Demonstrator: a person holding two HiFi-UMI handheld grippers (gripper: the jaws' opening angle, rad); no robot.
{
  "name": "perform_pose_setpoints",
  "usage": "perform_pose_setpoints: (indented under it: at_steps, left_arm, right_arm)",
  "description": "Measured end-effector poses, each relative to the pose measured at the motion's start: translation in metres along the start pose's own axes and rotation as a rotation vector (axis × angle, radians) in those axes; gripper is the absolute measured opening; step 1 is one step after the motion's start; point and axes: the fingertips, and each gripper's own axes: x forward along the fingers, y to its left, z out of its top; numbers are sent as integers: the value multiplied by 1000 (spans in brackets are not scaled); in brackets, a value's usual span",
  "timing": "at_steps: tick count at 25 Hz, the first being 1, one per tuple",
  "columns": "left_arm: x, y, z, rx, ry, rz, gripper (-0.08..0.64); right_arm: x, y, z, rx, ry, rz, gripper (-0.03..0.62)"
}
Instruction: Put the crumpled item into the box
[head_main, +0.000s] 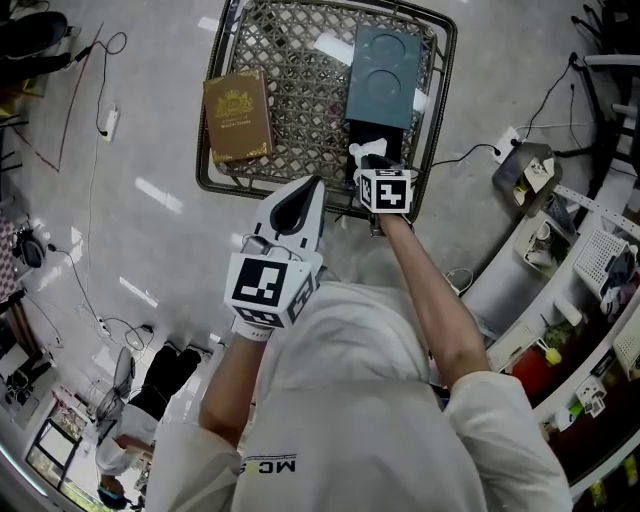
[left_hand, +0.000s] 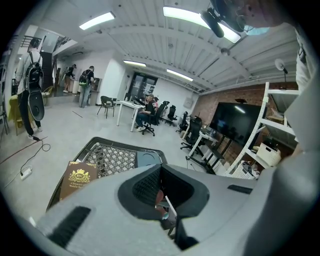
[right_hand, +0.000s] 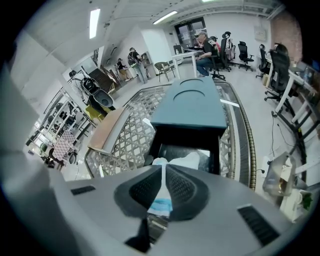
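Right gripper (right_hand: 163, 175) at the mouth of the box (right_hand: 161, 139), fingers clenched on the crumpled item (right_hand: 187, 160), a white wad with a pale blue edge squeezed flat between the pads and flaring out beyond the tips. Poised over the dark opening, under the raised teal lid (right_hand: 192, 105); no telling from these views whether already touching the box wall. Left gripper (head_main: 300, 195) held back, just beside the right one, near the front rim of the wire basket (head_main: 215, 150), fingers parted and grasping nothing. Alongside in the basket, well apart from the box, a brown book-like pack (head_main: 237, 115) with a gold crest. By the look of it, very light, soft and thin, easily squashed and in no danger of breaking; more likely to cling to the pads or drift on release than to drop cleanly. Best gripped where already taken, across a bunched fold near the middle, not by a loose flap. Worth lowering well inside the box walls before letting go, with the flared end leading.
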Motion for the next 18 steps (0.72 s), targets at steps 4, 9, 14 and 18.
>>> perform_pose_setpoints:
  at_steps: [4,9,14,18]
  left_arm:
    - [0,-1,6,15,-7,3,20]
    - [-4,-2,15,24,-23,6,20]
    - [-8,-2,23,28,-43,12,18]
    - [-12,-2,27,25,-55,15,20]
  right_arm:
    - [-16,4,14,-18,-37,21,28]
    - [-45,9,36,-68,-94,51,28]
    - [-82,14,65,-142,-173,68,28]
    - [-116,21,87,-216,-245,66,28]
